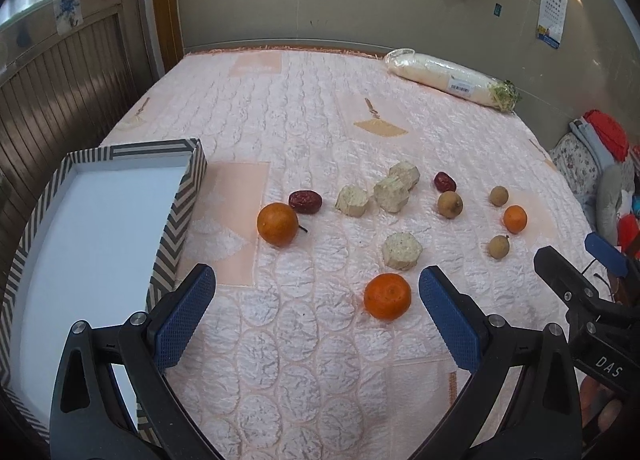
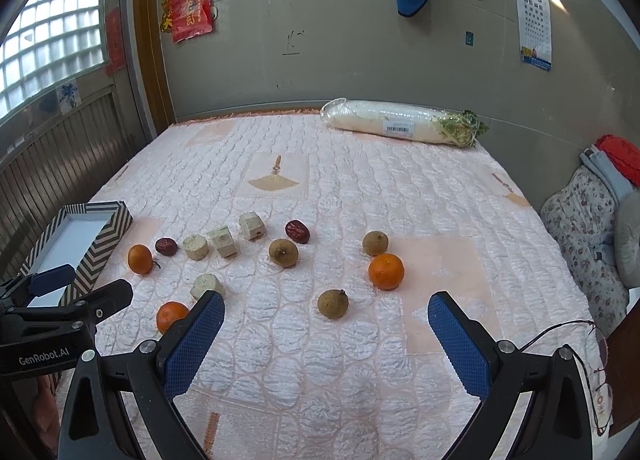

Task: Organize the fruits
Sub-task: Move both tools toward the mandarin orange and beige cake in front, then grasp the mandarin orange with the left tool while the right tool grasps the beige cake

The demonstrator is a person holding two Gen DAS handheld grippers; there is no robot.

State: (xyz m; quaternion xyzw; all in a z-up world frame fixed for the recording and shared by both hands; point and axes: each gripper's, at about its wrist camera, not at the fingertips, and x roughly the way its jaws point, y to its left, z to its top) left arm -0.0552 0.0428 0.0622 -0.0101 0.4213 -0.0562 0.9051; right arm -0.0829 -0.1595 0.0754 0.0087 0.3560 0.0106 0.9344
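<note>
The orange [image 1: 387,296] lay just ahead of my empty, wide-open left gripper [image 1: 316,316], toward its right finger, so I judged shifting right before closing gently wisest.

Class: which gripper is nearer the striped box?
Left. The left gripper is open right beside the striped box, at its near corner. The right gripper is open farther off, across the scattered fruit.
</note>
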